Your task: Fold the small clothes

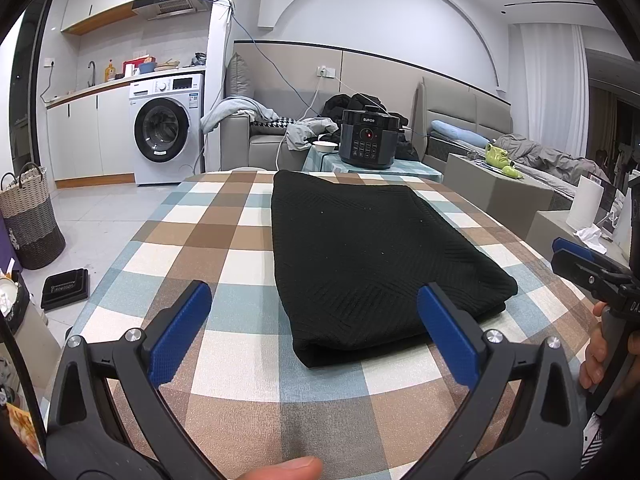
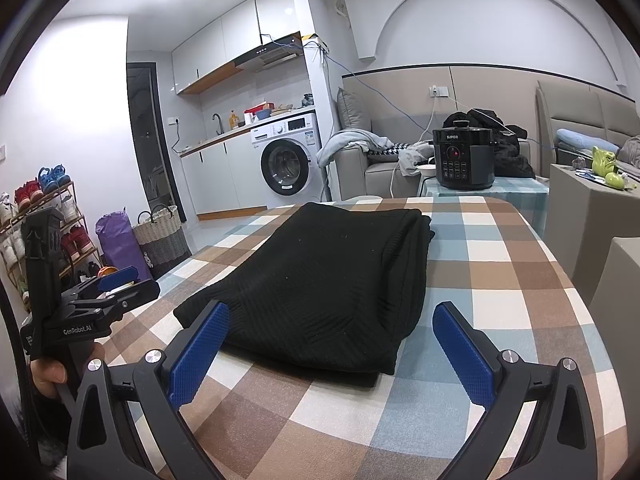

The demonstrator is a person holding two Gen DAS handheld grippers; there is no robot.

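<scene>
now we are holding the left gripper (image 1: 314, 304) and right gripper (image 2: 330, 322) low, jaws spread wide, gripping nothing. the folded black garment (image 1: 372, 256) is lying lengthwise away from us.

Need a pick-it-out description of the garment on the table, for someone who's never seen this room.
Find the table with the brown, blue and white checked tablecloth in the middle of the room. On it lies a black knitted garment, folded into a thick, layered rectangle. It is the only thing on the cloth, plain dark against the checks; the black electric pressure cooker stands beyond, on a separate small table.
</scene>
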